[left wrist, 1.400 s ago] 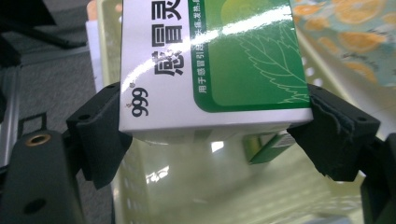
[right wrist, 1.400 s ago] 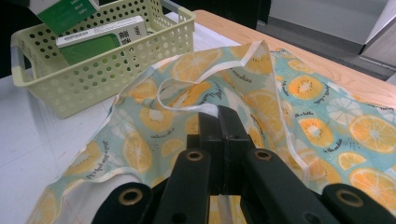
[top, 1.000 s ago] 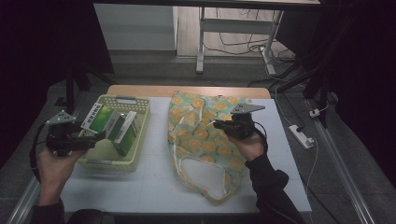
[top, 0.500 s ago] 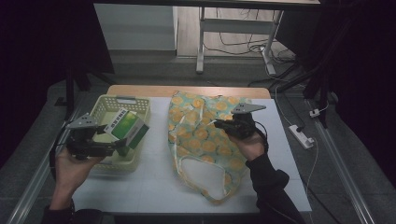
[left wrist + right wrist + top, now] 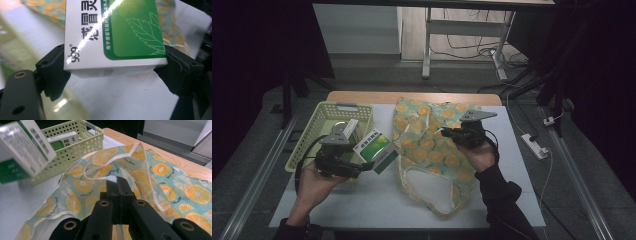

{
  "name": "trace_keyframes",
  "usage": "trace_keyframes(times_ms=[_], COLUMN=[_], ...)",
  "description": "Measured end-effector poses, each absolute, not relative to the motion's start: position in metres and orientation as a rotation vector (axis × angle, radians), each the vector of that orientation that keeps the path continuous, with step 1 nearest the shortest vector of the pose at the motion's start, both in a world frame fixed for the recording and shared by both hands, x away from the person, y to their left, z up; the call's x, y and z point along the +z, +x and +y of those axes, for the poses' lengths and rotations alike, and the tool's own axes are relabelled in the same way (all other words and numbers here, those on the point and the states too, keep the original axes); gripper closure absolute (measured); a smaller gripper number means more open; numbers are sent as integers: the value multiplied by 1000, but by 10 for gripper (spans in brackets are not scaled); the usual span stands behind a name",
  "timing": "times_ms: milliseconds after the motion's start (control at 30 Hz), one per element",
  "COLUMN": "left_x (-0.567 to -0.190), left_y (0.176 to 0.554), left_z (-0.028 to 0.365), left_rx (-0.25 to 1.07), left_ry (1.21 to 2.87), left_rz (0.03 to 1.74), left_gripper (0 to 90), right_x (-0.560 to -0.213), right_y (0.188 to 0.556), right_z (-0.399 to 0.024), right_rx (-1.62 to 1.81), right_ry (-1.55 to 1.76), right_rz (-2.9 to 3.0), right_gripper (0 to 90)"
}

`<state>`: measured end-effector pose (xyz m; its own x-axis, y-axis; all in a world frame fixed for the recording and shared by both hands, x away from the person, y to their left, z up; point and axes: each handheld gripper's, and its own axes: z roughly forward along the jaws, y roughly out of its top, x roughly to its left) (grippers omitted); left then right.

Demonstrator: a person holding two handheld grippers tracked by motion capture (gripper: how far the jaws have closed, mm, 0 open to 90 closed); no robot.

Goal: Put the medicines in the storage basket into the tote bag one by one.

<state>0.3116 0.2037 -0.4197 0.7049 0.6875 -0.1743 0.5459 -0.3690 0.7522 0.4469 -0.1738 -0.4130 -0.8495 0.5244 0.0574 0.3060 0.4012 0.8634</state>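
Between basket (image 5: 307, 145) and bag (image 5: 432, 150), above white table (image 5: 377, 200): L gripper (image 5: 362, 167) w/ fingers (image 5: 53, 72) spread wide, clamped on short end of green/white medicine box (image 5: 376, 148). Box held off the table, just beside the bag's left edge. More boxes (image 5: 63, 138) in basket.

R gripper (image 5: 451, 134) sits over the bag, fingers (image 5: 117, 192) fully closed, pinching a fold of the citrus-print fabric at the rim; edge lifted a little, mouth not clearly gaping.

Step, as I read it: load box into bag.

To do well:
- R hand lift rim higher + pull away from lower layer so opening is real, not a flat slit.
- L hand bring box in low, narrow end first, aimed at the gap under the pinched rim.
- Keep grip until box is well inside; release early and it prob. lands on top of fabric.
- Watch corner snagging on binding/handle loop.
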Motion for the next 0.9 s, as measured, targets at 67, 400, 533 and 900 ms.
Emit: trace_keyframes(times_ms=[67, 400, 533, 900], left_x=[-422, -429, -432, -437], left_y=[313, 320, 322, 336], left_z=[198, 166, 155, 126], left_rx=[203, 152, 131, 98], left_ry=[2079, 2133, 2151, 2183], left_rz=[929, 848, 820, 770], left_gripper=[173, 173, 172, 172], right_x=[-413, -414, -413, -412], right_y=[447, 447, 447, 445], right_z=[-174, -172, -171, -169], right_rx=[1429, 1429, 1427, 1434], right_ry=[733, 731, 731, 722], right_rz=[2435, 2440, 2441, 2444], right_gripper=[900, 900, 900, 900])
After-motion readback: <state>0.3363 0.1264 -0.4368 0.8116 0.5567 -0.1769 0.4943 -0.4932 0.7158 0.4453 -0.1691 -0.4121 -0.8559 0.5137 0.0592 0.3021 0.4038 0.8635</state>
